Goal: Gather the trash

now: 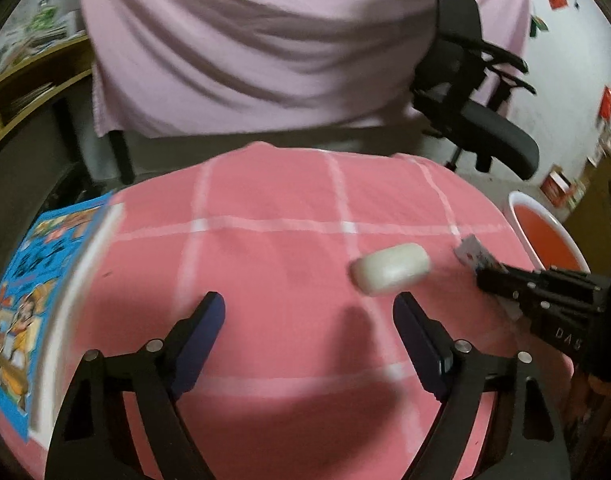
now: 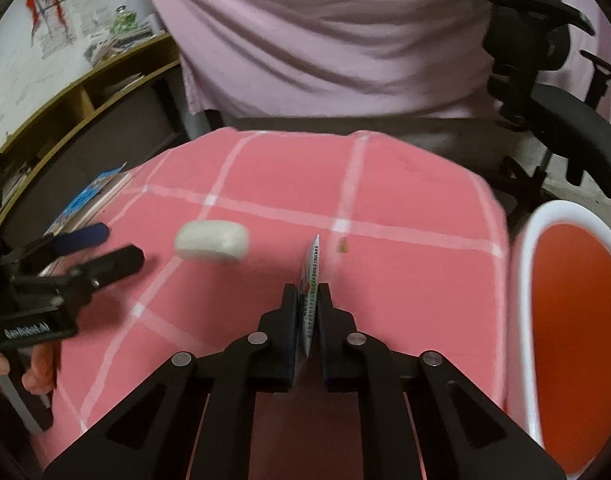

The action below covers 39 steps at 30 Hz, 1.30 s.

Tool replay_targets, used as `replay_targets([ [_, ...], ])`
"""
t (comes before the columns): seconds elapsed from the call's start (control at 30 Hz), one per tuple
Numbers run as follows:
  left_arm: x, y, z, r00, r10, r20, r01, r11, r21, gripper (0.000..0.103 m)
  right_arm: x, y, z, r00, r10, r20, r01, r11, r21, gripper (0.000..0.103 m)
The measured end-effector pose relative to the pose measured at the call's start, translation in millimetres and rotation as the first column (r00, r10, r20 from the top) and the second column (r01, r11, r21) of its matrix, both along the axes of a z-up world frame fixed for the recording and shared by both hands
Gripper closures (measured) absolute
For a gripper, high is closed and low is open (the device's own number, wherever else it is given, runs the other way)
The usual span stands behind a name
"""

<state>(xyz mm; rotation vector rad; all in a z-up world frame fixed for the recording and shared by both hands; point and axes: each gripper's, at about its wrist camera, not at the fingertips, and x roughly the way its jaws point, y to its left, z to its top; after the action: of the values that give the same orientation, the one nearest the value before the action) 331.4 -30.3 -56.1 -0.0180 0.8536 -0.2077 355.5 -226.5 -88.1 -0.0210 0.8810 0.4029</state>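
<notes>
You've got the wrapper (image 2: 311, 280) clamped edge-on in the right gripper (image 2: 308, 300), jaws pressed together on it, its tip sticking up past the fingertips over the pink checked cloth (image 2: 405, 200). Next job, I'd say: carry it to the bin (image 2: 523, 280), just right of the table edge. Keep the squeeze on till the wrapper is well over the rim, then let go. It's thin & light, so a release from high up may let it flutter off to the floor.

Left gripper (image 1: 309, 312) is apart, nothing btwn the pads, hovering over the cloth w/ the white oval lump (image 1: 391, 268) just ahead, nearer the right-hand finger. If that's trash too, centre the jaws round it before closing; it looks smooth & could squirt out sideways.

Bin: orange inside, white rim; the part in view looks empty, bottom hidden. A small crumb (image 2: 341, 245) lies on the cloth near the wrapper tip.
</notes>
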Motion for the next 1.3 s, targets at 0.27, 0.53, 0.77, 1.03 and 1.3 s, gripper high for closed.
replay_targets([
  [0.27,24.2,-33.6,-6.4,0.997,-0.061,-0.047,0.060,0.998,-0.029,0.022,6.5,-33.3,0.1,0.998,-0.057,-0.012,0.057,0.996,0.062,0.096],
  [0.53,44.2,-58.9,-10.6,0.996,0.015,-0.089,-0.012,0.999,0.032,0.033,7.0,-48.8,-2.0,0.997,-0.070,-0.012,0.070,0.994,0.087,0.096],
  [0.77,38.2,-71.7,-15.4,0.997,0.052,-0.063,-0.044,0.992,0.115,0.051,2.8,-51.6,-2.7,0.999,-0.048,-0.004,0.049,0.993,0.110,0.096],
  [1.03,15.2,-65.7,-5.7,0.990,0.137,0.018,-0.138,0.988,0.070,0.051,-8.9,-62.7,5.3,0.994,-0.089,0.063,0.080,0.986,0.144,0.096],
  [1.3,-18.2,-79.5,22.5,0.977,0.128,0.173,-0.136,0.990,0.036,0.051,-24.8,-72.7,21.5,0.971,-0.153,0.181,0.119,0.975,0.189,0.096],
])
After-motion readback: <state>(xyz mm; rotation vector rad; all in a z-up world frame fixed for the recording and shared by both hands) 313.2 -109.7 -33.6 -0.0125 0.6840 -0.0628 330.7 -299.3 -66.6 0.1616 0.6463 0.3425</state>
